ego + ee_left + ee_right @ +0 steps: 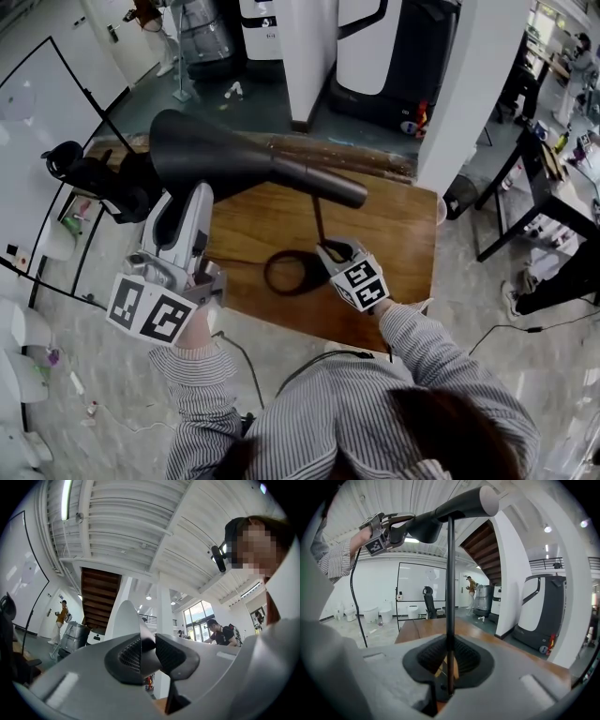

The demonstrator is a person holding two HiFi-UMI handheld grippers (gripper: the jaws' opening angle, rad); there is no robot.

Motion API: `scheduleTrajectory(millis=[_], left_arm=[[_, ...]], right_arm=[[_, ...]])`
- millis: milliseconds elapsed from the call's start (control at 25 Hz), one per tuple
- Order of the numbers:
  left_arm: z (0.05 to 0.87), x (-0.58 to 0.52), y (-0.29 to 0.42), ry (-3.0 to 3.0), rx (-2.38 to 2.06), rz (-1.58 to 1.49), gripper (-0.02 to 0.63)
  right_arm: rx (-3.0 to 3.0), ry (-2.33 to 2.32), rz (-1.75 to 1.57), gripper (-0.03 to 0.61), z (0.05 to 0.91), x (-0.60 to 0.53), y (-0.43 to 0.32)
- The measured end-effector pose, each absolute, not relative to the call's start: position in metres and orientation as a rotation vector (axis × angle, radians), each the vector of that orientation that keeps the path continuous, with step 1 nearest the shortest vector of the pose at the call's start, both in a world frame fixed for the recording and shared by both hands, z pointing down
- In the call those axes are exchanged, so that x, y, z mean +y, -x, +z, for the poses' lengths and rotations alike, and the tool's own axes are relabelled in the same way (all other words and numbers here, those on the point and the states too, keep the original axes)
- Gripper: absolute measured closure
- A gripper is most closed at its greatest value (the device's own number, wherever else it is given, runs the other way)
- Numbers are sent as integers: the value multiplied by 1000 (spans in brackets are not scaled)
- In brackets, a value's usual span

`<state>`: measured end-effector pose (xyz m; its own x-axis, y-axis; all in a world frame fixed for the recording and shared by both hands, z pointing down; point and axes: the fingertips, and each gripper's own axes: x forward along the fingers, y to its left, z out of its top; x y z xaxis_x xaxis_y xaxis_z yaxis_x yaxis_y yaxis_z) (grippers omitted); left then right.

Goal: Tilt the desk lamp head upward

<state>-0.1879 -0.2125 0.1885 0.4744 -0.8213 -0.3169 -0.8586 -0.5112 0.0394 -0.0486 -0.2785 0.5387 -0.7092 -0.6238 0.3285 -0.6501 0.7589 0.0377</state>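
Left hand-held gripper [147,651] clamps shade rim [167,150] | right hand-held gripper [333,251] clamps pole [450,573]

Striped sleeves [202,375]; pale grey left gripper [147,653], right gripper [449,656]; black ribbed fingers [171,656]; black-white marker cubes [150,309].

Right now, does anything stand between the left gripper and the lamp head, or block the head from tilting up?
Nothing visible does. The left gripper is closed on the rim of the lamp head, the right gripper clamps the pole, and only open air lies above the head.
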Motion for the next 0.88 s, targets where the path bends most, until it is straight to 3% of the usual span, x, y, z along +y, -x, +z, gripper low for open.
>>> scheduleTrajectory(millis=[880], left_arm=[[156,-210,162,2557,1367,328,554]], right_arm=[[-2616,-1097,151,538,542,-278,49]])
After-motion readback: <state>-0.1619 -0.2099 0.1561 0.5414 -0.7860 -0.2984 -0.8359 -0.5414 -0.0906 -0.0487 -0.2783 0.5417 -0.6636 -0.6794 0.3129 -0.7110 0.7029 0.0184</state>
